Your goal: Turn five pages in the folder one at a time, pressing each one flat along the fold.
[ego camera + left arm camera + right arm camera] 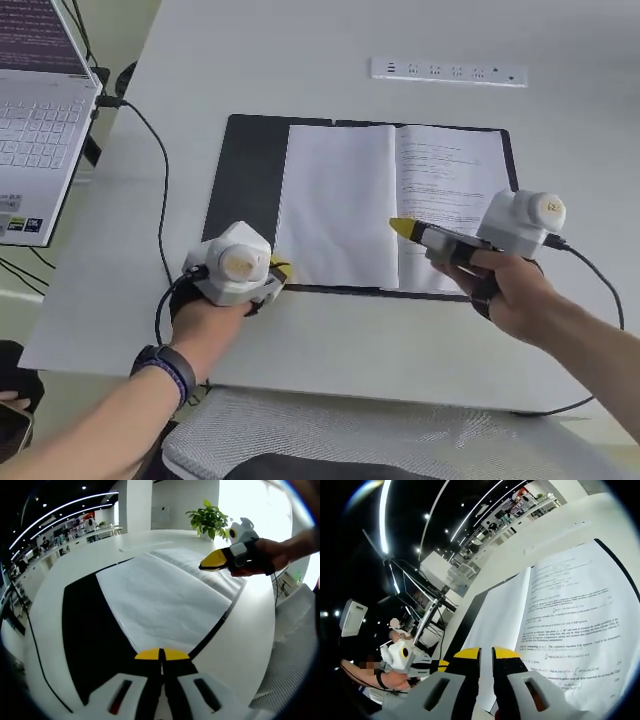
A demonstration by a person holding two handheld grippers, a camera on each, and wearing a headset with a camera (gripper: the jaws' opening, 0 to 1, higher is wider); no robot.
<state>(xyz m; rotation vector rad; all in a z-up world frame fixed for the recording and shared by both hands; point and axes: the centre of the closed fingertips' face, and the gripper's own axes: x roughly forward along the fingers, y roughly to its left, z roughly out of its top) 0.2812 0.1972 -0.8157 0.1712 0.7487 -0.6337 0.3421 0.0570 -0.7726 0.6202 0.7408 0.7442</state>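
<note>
A black folder (245, 170) lies open on the white table. Its left page (335, 200) is blank and its right page (455, 175) is printed. My left gripper (278, 270) rests at the folder's near edge, by the blank page's bottom left corner. In the left gripper view its yellow tips (161, 654) meet, shut on nothing, just short of the blank page (160, 600). My right gripper (400, 227) hovers low over the fold, pointing left, jaws nearly together. In its own view the tips (486, 652) sit above the fold, between blank page (500, 615) and printed page (580, 610).
An open laptop (35, 120) stands at the far left, with a black cable (160, 180) running across the table towards my left hand. A white power strip (448, 72) lies behind the folder. The table's front edge (330, 385) is close to both hands.
</note>
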